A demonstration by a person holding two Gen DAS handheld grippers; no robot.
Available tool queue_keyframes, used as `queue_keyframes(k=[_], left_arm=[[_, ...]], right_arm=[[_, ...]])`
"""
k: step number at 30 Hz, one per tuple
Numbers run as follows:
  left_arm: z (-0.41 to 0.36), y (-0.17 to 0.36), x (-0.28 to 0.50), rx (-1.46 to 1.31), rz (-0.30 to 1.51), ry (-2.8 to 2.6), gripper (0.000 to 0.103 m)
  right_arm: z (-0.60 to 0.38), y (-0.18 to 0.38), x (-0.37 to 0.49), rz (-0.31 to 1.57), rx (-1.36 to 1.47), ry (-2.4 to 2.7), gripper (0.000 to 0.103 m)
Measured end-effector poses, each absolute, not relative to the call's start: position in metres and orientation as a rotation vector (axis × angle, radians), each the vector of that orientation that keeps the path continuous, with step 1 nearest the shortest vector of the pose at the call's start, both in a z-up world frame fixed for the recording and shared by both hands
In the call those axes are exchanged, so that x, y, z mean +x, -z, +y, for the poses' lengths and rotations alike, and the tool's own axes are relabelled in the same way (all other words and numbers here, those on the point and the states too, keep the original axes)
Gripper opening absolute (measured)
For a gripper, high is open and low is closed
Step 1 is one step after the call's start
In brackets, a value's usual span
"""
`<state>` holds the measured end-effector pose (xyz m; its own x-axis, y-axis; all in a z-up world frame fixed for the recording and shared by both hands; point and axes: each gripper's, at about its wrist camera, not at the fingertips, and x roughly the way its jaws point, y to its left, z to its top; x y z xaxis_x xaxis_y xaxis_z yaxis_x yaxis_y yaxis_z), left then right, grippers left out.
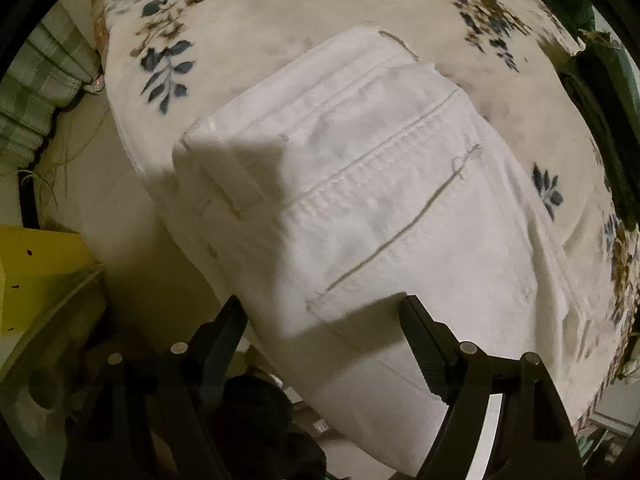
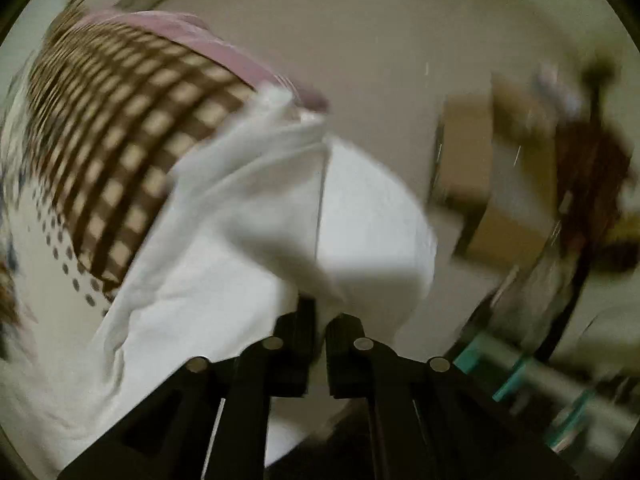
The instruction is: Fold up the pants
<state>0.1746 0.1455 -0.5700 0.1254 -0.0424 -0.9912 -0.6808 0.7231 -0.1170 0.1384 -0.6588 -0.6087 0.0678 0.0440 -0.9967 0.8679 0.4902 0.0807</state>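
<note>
White pants [image 1: 360, 184], folded into a thick stack, lie on a bed covered by a cream floral blanket [image 1: 280, 4]. The stack sits at the near left edge of the bed and partly overhangs it. A back pocket slit and a belt loop face up, with a stitched seam running across the top layer.

Left hand-held gripper [image 1: 324, 312] is spread wide above the near end of the stack. Its fingers sit on either side of the fabric, and nothing is pinched between them.

Right hand-held gripper [image 2: 322, 320] is narrowed almost closed. A fold of white cloth [image 2: 280, 216] sits right at its fingertips; the frame is too motion-blurred to confirm the pads are pressing it. The white cloth bunches up away from the fingers.

In the right wrist view, a brown checked fabric [image 2: 120, 152] lies far left beside the white cloth, with a pink piece [image 2: 224, 48] beyond it. Cardboard boxes [image 2: 492, 168] stand on the floor to the right.

In the left wrist view, a green plaid fabric [image 1: 36, 92] is at far left and a yellow object [image 1: 40, 268] at near left.
</note>
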Motion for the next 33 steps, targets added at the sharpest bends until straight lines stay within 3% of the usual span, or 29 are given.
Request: queue_keyframes(k=[1, 2, 3, 5, 6, 7, 8, 9, 12, 17, 19, 21, 22, 23, 24, 26, 33], left_arm=[[0.147, 0.572, 0.175, -0.661, 1.386, -0.523, 0.077], [0.149, 0.573, 0.174, -0.672, 1.385, -0.527, 0.077], [0.149, 0.575, 0.175, -0.686, 1.385, -0.532, 0.077], [0.156, 0.574, 0.168, -0.706, 1.375, -0.534, 0.071], [0.157, 0.574, 0.167, -0.728, 1.353, -0.523, 0.048], [0.163, 0.575, 0.159, -0.735, 1.340, -0.519, 0.035], [0.156, 0.571, 0.154, -0.726, 1.324, -0.525, 0.017], [0.157, 0.565, 0.153, -0.723, 1.304, -0.527, 0.007], [0.163, 0.556, 0.149, -0.737, 1.282, -0.513, 0.003], [0.176, 0.560, 0.140, -0.741, 1.290, -0.509, 0.004], [0.176, 0.568, 0.138, -0.766, 1.308, -0.518, 0.008], [0.172, 0.569, 0.138, -0.754, 1.353, -0.523, 0.018], [0.171, 0.567, 0.136, -0.748, 1.376, -0.528, 0.022], [0.167, 0.565, 0.134, -0.739, 1.408, -0.526, 0.035], [0.159, 0.562, 0.132, -0.716, 1.446, -0.511, 0.057], [0.139, 0.551, 0.129, -0.663, 1.481, -0.472, 0.075], [0.002, 0.518, 0.145, -0.364, 1.528, -0.169, 0.075]], right_arm=[[-0.664, 0.609, 0.129, 1.361, 0.914, 0.755, 0.023], [-0.669, 0.607, 0.118, 1.343, 0.940, 0.750, 0.044], [-0.670, 0.605, 0.112, 1.326, 0.960, 0.735, 0.058], [-0.668, 0.604, 0.100, 1.286, 1.022, 0.703, 0.059], [-0.664, 0.608, 0.095, 1.285, 1.056, 0.689, 0.059], [-0.658, 0.613, 0.094, 1.292, 1.082, 0.700, 0.059], [-0.654, 0.617, 0.094, 1.290, 1.098, 0.710, 0.053], [-0.655, 0.620, 0.090, 1.281, 1.105, 0.723, 0.029], [-0.650, 0.610, 0.088, 1.274, 1.028, 0.764, 0.010], [-0.630, 0.584, 0.107, 1.329, 0.766, 0.705, 0.007], [-0.645, 0.607, 0.101, 1.422, 0.828, 0.650, 0.013], [-0.654, 0.619, 0.084, 1.428, 0.965, 0.619, 0.042], [-0.663, 0.616, 0.073, 1.382, 1.030, 0.623, 0.073], [-0.670, 0.613, 0.074, 1.336, 1.070, 0.621, 0.092], [-0.678, 0.610, 0.066, 1.303, 1.096, 0.618, 0.093], [-0.688, 0.616, 0.045, 1.254, 1.172, 0.625, 0.093], [-0.691, 0.661, 0.004, 1.071, 1.391, 0.650, 0.092]])
